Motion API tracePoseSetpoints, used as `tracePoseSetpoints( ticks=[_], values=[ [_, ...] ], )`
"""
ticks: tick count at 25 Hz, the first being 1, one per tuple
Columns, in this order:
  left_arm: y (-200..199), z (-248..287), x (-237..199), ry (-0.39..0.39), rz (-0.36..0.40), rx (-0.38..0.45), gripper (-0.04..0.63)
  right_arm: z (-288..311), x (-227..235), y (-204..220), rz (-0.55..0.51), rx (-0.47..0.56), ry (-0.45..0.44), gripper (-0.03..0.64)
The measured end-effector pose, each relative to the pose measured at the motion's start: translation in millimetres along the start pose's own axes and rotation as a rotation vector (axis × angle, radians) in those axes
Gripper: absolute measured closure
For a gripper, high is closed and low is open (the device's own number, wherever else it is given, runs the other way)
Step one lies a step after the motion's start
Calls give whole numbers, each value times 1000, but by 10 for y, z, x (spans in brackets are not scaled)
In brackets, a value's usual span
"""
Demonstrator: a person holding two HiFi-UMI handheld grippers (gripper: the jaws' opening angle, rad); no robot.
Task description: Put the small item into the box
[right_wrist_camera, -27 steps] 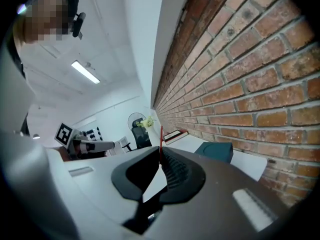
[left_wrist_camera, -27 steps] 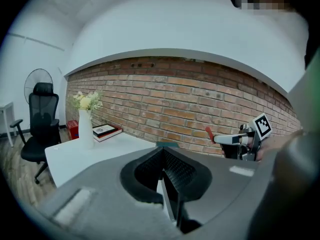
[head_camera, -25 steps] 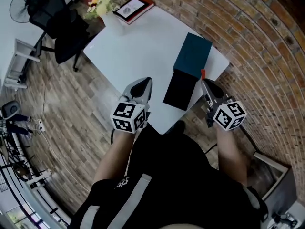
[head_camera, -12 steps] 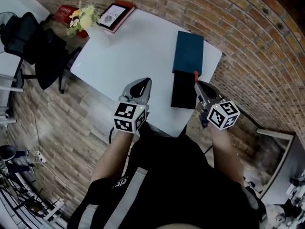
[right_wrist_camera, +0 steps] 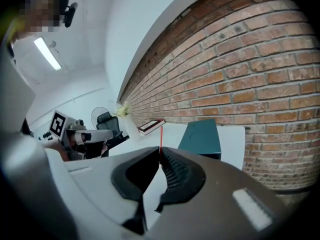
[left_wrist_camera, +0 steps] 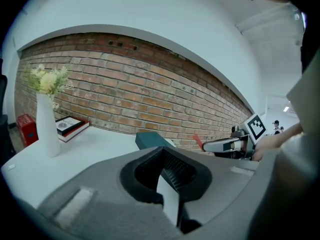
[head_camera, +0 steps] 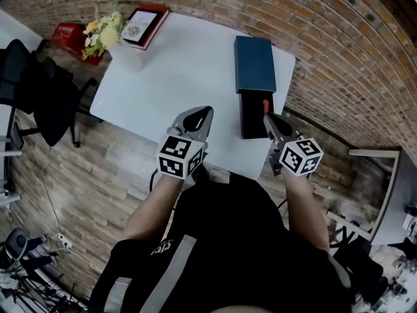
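On the white table (head_camera: 176, 70) lies a teal box (head_camera: 254, 64) with a black open part (head_camera: 251, 116) adjoining its near end. My right gripper (head_camera: 267, 116) is shut on a thin red item (head_camera: 266, 104), held over the black part's right edge. In the right gripper view, the red item (right_wrist_camera: 160, 138) sticks up from the closed tips, with the teal box (right_wrist_camera: 202, 134) beyond. My left gripper (head_camera: 199, 113) hovers over the table's near edge, left of the box, shut with nothing in it. The left gripper view shows the teal box (left_wrist_camera: 152, 139) and the right gripper (left_wrist_camera: 220, 145).
A white vase of flowers (head_camera: 124, 51) and a red-edged book (head_camera: 143, 25) stand at the table's far left. A red box (head_camera: 65, 34) and a black chair (head_camera: 39, 96) are on the floor to the left. A brick wall (head_camera: 339, 51) runs behind and right of the table.
The head view has swung, so the table sits more squarely. My right gripper with the red item has drawn closer over the black part. The left gripper has barely moved.
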State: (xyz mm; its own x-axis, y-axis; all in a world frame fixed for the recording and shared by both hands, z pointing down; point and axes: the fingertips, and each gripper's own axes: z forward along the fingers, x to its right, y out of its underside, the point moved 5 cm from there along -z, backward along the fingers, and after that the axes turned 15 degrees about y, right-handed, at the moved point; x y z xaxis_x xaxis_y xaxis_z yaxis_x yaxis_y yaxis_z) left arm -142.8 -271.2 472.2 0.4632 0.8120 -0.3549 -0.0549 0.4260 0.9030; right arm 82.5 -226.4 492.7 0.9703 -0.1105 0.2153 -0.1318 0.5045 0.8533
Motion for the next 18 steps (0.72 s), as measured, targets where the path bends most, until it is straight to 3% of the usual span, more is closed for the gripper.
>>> tracePoseSetpoints(
  ticks=[6,18],
  values=[
    [-119,276,-109,20,-2,-5,589,155,364,22,-4,-45,46,600],
    [-155,716,-155,-26,-47,-29,589,654,722,222,-80,-232,-20,600]
  ],
)
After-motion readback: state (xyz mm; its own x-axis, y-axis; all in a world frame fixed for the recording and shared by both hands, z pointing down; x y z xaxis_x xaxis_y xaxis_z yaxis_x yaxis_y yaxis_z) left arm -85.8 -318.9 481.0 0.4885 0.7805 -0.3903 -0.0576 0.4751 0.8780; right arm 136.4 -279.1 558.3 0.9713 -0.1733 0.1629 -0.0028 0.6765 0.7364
